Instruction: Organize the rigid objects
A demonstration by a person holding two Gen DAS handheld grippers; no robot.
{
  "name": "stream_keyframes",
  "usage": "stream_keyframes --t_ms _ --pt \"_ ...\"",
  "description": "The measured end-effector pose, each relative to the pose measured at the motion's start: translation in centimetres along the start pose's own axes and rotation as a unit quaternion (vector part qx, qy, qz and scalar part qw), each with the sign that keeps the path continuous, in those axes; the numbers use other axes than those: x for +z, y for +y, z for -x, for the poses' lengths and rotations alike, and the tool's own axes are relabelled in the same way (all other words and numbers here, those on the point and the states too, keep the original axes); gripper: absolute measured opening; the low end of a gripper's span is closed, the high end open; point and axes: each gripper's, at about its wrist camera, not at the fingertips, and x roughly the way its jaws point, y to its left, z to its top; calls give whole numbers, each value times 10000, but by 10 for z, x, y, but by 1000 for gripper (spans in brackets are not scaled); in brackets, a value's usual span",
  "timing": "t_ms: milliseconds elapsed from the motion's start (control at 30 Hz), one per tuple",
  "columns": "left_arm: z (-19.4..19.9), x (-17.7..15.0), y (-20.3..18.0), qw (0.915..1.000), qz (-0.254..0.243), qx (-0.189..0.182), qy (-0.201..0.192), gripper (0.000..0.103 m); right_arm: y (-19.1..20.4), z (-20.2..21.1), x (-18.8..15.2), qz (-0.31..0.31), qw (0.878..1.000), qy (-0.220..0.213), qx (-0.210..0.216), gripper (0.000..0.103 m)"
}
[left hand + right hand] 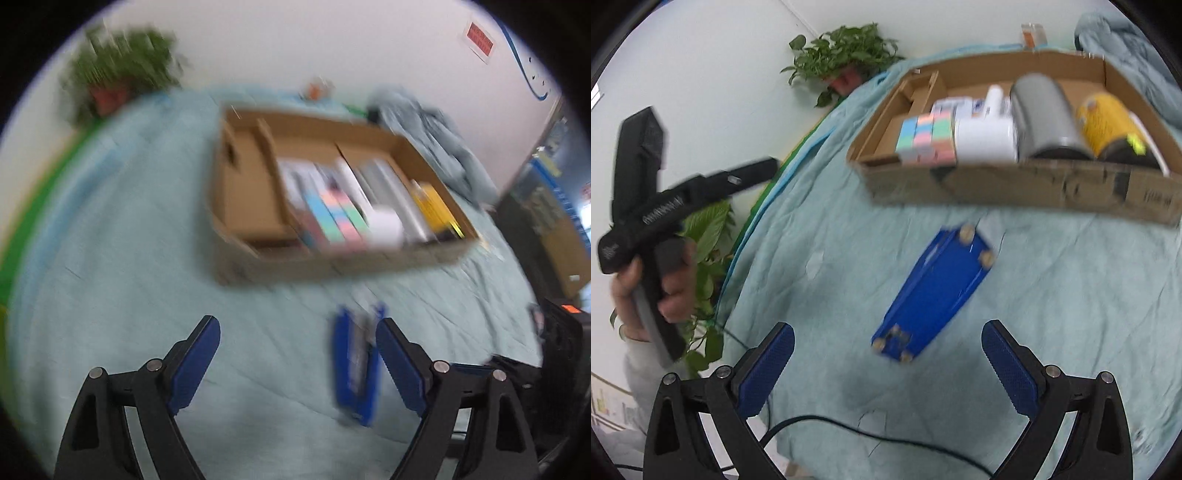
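— What's nearest you?

— The right gripper point(887, 347), blue pads spread wide with nothing between them, pointing down at the pale green bedcover point(1052, 295). A black cable point(849, 428) trails across the cloth just in front of it.

— And the blue thing?

— A blue case point(934, 291) lies flat on the cover just beyond those open fingers, apart from them. It's long and narrow, tapering a little, glossy, with small pale round studs at its corners. It sits at a slant, one end toward the gripper, the other toward the box.

— The other hand?

— Off to the left a hand point(670, 284) grips the black handle of the left gripper point(297, 338). Its jaws are open too and hold nothing; from its own camera the blue case point(356, 365) shows just beside its right finger, badly blurred.

— Further on?

— A shallow cardboard box point(1015, 184) on the cover, past the case. Inside, side by side: pastel blocks point(927, 138) in blue, pink and green, a white bottle point(986, 136), a grey can point(1047, 118) and a yellow can point(1108, 122), both cans on their sides. The left end is an empty divided section.

— Behind that?

— A potted plant point(846, 55) by the white wall, and rumpled grey-blue cloth point(1123, 48) at the far right corner.
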Motion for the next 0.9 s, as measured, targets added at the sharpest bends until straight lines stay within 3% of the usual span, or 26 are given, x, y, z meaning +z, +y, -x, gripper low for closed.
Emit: stream_keyframes --t_ms 100,300,433,700,900 --pt "-56 -19 -5 9959 260 -675 549 85 -3 -14 -25 -58 9997 127 -179 102" --pt "-103 -36 -13 9806 685 -1451 1128 81 4 -20 -45 204 9982 7 -560 101" --pt "-99 -41 -26 9794 693 -1514 1146 80 6 -14 -52 392 9960 -151 -793 101" --pt "-103 -57 -59 9580 843 -2354 1401 80 2 5 -60 657 9872 -524 -1353 98" --pt "-96 -56 -44 9607 1085 -2326 1054 80 -8 0 -55 883 9828 -384 -1578 88"
